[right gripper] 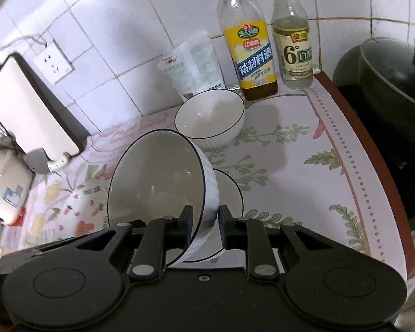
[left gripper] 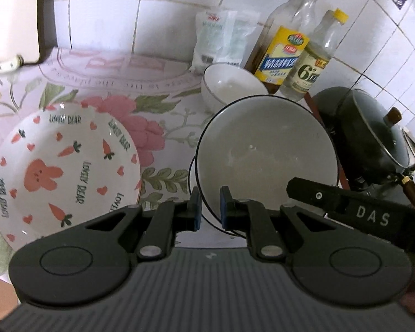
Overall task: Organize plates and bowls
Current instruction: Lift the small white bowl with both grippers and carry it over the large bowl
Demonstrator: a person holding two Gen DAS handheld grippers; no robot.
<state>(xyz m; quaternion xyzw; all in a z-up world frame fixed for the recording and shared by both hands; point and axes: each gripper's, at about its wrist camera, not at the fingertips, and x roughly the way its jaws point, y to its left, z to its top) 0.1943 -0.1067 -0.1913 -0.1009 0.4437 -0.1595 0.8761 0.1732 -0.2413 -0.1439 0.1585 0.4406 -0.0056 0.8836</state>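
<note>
Both grippers grip the same black-rimmed bowl (left gripper: 265,149) here, tilted steeply above the flowered tablecloth (right gripper: 298,171). The left gripper (left gripper: 210,210) pinches the near rim between its blue pads, jaws pressed tight on it. The right gripper (right gripper: 206,221) clamps the ribbed wall on the other side. Under the tilted bowl sits another black-rimmed dish (right gripper: 229,193), partly hidden. A second white bowl (right gripper: 210,116) stands upright behind, just in front of two bottles (right gripper: 246,41) and a bag (right gripper: 192,69) by the tiled wall. The bunny plate (left gripper: 61,171) lies flat to the left, apart from the bowls. A dark pot (left gripper: 373,138) sits on the right.
</note>
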